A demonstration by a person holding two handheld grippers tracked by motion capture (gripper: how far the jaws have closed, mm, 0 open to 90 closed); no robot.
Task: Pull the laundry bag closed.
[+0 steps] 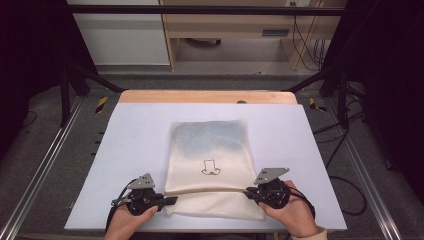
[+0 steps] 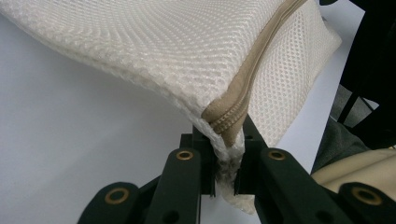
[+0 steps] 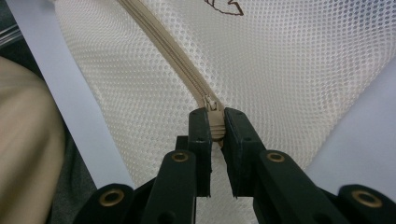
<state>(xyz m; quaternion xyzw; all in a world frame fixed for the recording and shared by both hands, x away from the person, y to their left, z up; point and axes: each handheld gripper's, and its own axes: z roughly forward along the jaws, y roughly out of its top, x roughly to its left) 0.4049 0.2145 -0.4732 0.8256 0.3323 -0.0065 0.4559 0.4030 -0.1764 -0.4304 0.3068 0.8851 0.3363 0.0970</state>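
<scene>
A white table (image 1: pixel 125 150) carries a cream mesh bag (image 1: pixel 210 150), lying near-centre with its long axis running near to far and something blue-grey showing through its far half. Its tan zipper (image 1: pixel 205 191) crosses the near end from left to right, stretched between the two grippers. The left gripper (image 2: pixel 225 161) is clamped on the bag's left zipper end, while the right gripper (image 3: pixel 214 128) pinches the small slider (image 3: pixel 211 103) at the right end, so the slider's run lies leftward, toward the left gripper.
</scene>
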